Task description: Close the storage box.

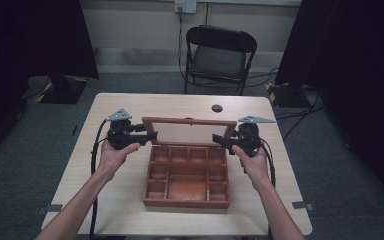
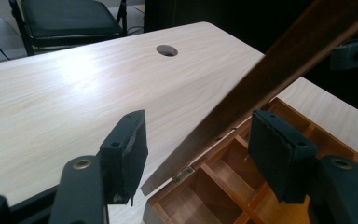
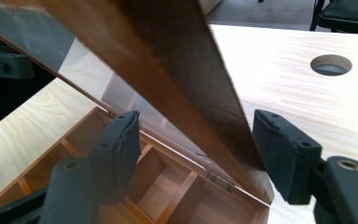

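The wooden box (image 1: 187,182) sits mid-table (image 1: 130,105) with its glass lid (image 1: 189,131) swung up on its hinges. The left gripper (image 1: 150,136) has its jaws parted either side of the lid's frame, pads clear of the wood. The right gripper (image 1: 219,138) straddles the opposite edge, also released, not touching.

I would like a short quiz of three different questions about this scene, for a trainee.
1. True or false: the hinged lid of the brown wooden compartment box is raised.
2. What stands behind the pale wooden table? A) black folding chair B) shelf C) bin
3. Fill in: the lid's side frame lies between the jaws of the left gripper and the right gripper, whose pads stand ____ of it.

Key: 1 true; 2 A; 3 clear.
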`<action>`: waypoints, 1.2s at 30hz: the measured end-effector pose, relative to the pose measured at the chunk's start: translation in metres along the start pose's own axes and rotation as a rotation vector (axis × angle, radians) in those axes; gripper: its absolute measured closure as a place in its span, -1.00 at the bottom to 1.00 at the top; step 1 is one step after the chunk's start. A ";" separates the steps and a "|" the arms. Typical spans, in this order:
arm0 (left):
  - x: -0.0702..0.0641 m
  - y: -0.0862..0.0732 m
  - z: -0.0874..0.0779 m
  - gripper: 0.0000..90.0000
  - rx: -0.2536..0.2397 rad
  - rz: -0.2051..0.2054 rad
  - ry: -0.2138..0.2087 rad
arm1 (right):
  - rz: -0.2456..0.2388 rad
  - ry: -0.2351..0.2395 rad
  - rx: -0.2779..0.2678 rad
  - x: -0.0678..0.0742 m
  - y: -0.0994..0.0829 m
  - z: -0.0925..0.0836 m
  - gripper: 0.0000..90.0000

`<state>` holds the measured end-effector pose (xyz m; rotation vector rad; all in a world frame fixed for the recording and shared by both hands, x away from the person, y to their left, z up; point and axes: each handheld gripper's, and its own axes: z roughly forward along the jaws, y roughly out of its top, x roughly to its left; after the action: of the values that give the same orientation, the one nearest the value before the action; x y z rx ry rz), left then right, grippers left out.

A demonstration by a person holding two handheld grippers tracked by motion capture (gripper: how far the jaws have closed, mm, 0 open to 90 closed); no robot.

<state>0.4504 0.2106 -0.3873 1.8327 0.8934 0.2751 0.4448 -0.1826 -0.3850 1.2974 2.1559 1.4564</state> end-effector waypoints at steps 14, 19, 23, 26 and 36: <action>-0.001 -0.003 -0.006 0.20 0.006 0.022 -0.057 | 0.014 -0.001 0.003 0.002 -0.004 -0.005 -0.31; -0.001 -0.004 -0.006 0.20 0.012 0.033 -0.067 | 0.021 0.002 0.011 0.003 -0.004 -0.010 -0.30; -0.004 -0.004 -0.008 0.19 0.028 0.057 -0.069 | 0.024 0.008 0.013 0.003 -0.008 -0.016 -0.30; -0.006 -0.005 -0.009 0.17 0.036 0.066 -0.067 | 0.020 0.010 0.004 0.003 -0.011 -0.017 -0.31; -0.012 -0.010 -0.015 0.13 0.039 0.067 -0.069 | -0.016 0.000 0.009 0.007 -0.014 -0.018 -0.32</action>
<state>0.4297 0.2147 -0.3871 1.8993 0.7959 0.2358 0.4224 -0.1899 -0.3862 1.2810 2.1702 1.4417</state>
